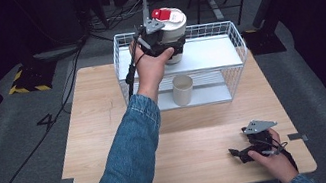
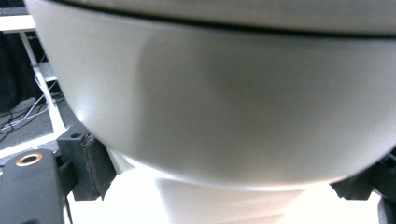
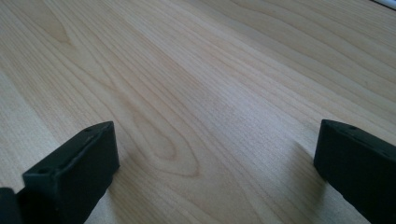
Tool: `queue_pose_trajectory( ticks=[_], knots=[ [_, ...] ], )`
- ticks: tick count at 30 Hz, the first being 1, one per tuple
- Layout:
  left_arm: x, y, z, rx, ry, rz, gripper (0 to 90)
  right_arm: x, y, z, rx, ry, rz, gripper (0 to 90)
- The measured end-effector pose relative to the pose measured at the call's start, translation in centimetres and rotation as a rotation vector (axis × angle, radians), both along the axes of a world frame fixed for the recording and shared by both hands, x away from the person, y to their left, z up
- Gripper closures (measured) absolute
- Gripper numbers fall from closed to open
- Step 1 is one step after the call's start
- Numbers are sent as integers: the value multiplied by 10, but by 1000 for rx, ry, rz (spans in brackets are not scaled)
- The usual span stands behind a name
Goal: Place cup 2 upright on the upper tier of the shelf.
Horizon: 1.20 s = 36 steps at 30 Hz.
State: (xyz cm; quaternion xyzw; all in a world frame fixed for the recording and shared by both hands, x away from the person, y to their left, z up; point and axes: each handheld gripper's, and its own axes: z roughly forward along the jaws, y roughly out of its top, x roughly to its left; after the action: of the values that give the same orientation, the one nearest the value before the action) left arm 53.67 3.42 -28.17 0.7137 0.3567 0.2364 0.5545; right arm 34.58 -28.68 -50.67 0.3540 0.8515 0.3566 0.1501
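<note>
A white round container with a red and white lid is held up over the top shelf of a white wire rack at the far side of the table. My left gripper is shut on its lower body. In the left gripper view the container's white wall bulges close to the camera, with my left gripper clamping it from both sides. A beige cup stands upright on the rack's lower shelf, below the container. My right gripper rests low on the wooden table at the near right, open, nothing between its jaws.
The rack has wire sides and two flat white shelves. The person's denim sleeve crosses the middle of the table. Cables and stand legs lie on the dark floor behind the table.
</note>
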Motion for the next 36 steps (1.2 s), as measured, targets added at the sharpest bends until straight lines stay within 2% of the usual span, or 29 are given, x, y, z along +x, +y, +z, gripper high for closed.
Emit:
queue_pose_trajectory(
  ticks=[14, 22, 29, 33, 36],
  knots=[
    [1, -8, -3, 16, -4, 7, 131, 0, 0, 0, 0, 1, -1, 0],
    [3, -7, -10, -13, -1, 14, 131, 0, 0, 0, 1, 1, -1, 0],
    [5, -8, -13, -28, -21, 7, 129, 0, 0, 0, 0, 1, -1, 0],
    [4, -9, -14, -10, -42, 19, 125, 0, 0, 0, 0, 1, -1, 0],
    [0, -11, -13, 36, -86, 45, 113, 0, 0, 0, 0, 1, -1, 0]
  ],
)
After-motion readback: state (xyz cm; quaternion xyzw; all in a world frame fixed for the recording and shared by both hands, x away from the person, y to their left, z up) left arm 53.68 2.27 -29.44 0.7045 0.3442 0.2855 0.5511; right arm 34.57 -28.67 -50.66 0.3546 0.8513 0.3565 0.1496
